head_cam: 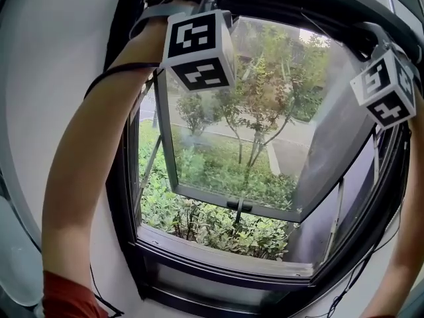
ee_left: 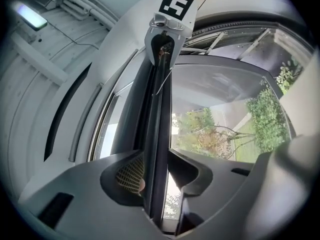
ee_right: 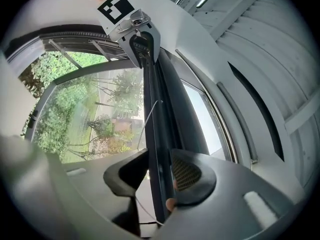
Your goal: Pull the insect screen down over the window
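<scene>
Parked high at the window top: the insect screen's dark pull bar (ee_left: 156, 129), over a glass sash (head_cam: 265, 131) swung outward toward shrubs and trees. Straddling that bar with jaws apart, not clamped: left gripper (ee_left: 156, 156) and right gripper (ee_right: 159, 154), both raised. Below, open space down to the sill (head_cam: 225, 256).

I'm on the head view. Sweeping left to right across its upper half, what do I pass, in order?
person's left forearm → left gripper's marker cube → small tree outside → grey hazy part of the open window pane → right gripper's marker cube
</scene>
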A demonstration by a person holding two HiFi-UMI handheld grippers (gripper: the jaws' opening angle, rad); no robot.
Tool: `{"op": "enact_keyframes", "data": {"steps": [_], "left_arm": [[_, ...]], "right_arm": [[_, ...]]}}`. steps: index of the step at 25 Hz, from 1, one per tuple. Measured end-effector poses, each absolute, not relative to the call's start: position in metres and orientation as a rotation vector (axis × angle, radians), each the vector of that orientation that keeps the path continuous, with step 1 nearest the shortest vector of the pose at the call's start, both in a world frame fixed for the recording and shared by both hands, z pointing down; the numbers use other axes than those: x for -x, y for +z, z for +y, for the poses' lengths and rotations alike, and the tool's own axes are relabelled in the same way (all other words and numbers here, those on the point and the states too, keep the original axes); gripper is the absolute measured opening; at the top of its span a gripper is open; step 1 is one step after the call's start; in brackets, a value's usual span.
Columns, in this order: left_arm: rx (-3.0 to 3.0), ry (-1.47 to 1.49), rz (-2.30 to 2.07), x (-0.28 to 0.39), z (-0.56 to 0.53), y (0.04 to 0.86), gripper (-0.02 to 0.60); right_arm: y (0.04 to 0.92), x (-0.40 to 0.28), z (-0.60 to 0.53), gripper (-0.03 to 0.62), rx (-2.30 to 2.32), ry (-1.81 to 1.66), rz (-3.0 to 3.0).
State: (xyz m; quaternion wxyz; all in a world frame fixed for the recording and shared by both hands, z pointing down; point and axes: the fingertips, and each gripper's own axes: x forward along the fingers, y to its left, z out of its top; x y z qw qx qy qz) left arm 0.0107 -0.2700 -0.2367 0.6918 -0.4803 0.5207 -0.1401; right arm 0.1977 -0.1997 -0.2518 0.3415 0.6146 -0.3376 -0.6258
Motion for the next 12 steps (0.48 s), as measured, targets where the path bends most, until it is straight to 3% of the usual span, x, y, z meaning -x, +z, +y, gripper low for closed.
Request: {"op": "enact_keyframes", "data": {"steps": [12], "left_arm": [[1.060,-0.345,1.171,-0.012,-0.287,-0.242,0.140]], "right_arm": [[-0.255,-0.200,-0.209,0.153,-1.602,-1.620,-0.877]]}}
